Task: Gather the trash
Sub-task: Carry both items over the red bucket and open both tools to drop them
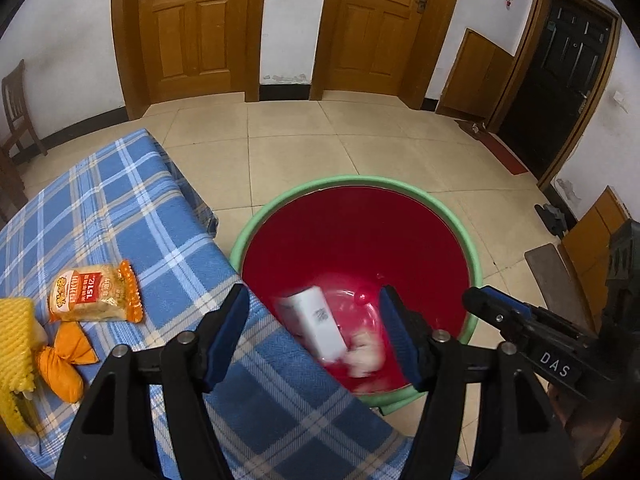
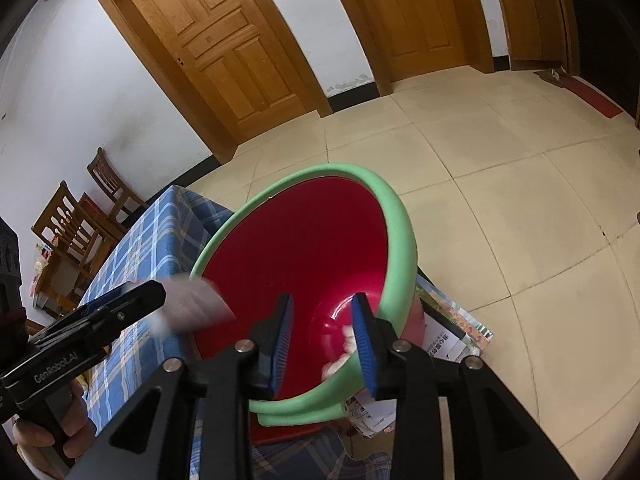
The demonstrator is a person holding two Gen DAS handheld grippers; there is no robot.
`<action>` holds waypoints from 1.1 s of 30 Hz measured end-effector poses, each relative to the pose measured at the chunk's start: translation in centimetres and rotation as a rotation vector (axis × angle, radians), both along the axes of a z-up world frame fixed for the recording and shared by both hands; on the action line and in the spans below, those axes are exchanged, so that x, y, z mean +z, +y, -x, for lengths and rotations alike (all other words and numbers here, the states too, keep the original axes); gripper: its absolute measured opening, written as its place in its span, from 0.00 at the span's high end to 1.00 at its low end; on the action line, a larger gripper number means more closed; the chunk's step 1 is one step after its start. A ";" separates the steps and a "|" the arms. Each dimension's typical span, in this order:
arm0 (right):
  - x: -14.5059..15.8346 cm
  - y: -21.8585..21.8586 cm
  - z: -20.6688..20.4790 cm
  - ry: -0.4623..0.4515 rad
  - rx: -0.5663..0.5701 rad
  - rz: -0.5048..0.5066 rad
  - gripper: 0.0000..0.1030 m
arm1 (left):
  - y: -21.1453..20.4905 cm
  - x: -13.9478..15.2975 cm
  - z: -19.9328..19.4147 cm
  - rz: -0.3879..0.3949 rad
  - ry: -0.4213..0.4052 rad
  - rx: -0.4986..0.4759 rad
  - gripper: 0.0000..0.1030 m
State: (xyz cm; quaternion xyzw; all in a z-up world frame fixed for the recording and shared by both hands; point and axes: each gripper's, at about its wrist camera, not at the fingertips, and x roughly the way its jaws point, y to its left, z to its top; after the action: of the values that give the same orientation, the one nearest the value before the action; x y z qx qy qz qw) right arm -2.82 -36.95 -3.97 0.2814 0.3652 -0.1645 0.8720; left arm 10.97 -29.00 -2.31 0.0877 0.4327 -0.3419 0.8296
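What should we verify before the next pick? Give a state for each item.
1. Left gripper free of the white box: ok. The jaws are apart and the blurred box touches neither pad.
2. Box settled in the red bucket: cannot tell. It is blurred and sits over the bucket's inside, near a crumpled tissue.
3. Right gripper empty: ok. Nothing is between its pads.
4. Table cleared of trash: not ok. A snack packet, an orange wrapper and a yellow foam net lie on it.
5. Bucket mouth unobstructed beside the table edge: ok.
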 end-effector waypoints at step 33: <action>2.1 4.0 -0.7 -0.026 0.062 -0.018 0.37 | 12.8 1.1 0.9 0.003 0.002 0.326 0.30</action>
State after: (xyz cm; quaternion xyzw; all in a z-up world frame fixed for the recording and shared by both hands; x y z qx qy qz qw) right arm -2.17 -32.94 -1.84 0.2798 0.3639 -0.1303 0.8788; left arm 10.03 -16.24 -1.21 0.0147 0.4416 -0.2034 0.8737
